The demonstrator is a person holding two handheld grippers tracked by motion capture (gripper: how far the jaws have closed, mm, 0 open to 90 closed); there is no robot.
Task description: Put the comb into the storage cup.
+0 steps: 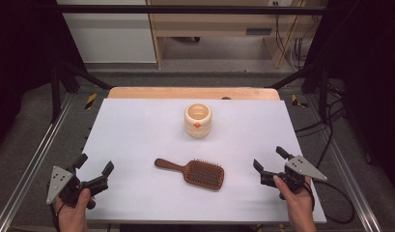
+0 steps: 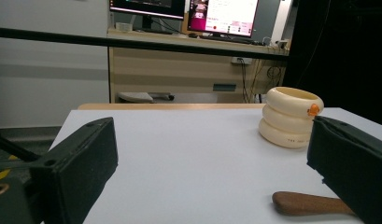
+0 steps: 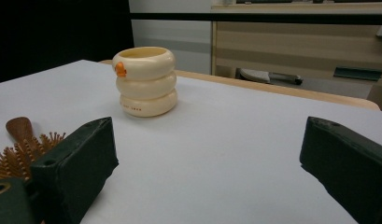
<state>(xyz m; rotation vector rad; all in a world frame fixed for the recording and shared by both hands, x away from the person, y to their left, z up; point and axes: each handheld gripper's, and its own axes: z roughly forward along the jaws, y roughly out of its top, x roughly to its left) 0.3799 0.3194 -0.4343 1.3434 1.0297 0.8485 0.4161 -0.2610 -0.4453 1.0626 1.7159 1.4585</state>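
Observation:
A brown wooden hairbrush (image 1: 195, 172) lies flat near the middle front of the white table (image 1: 137, 125), handle pointing left. Its handle (image 2: 310, 204) shows in the left gripper view, its bristles (image 3: 13, 156) in the right gripper view. A cream ribbed cup (image 1: 198, 120) with an orange dot stands upright behind it, also seen as the cup (image 2: 291, 116) and the cup (image 3: 145, 81). My left gripper (image 1: 94, 166) is at the front left corner, open and empty. My right gripper (image 1: 269, 158) is at the front right, open and empty. Both are well apart from the brush.
A wooden strip (image 1: 192, 93) runs along the table's far edge. Metal rails (image 1: 35, 159) flank the table on both sides. Cables (image 1: 330, 140) trail at the right. A desk with monitors (image 2: 184, 9) stands beyond the table.

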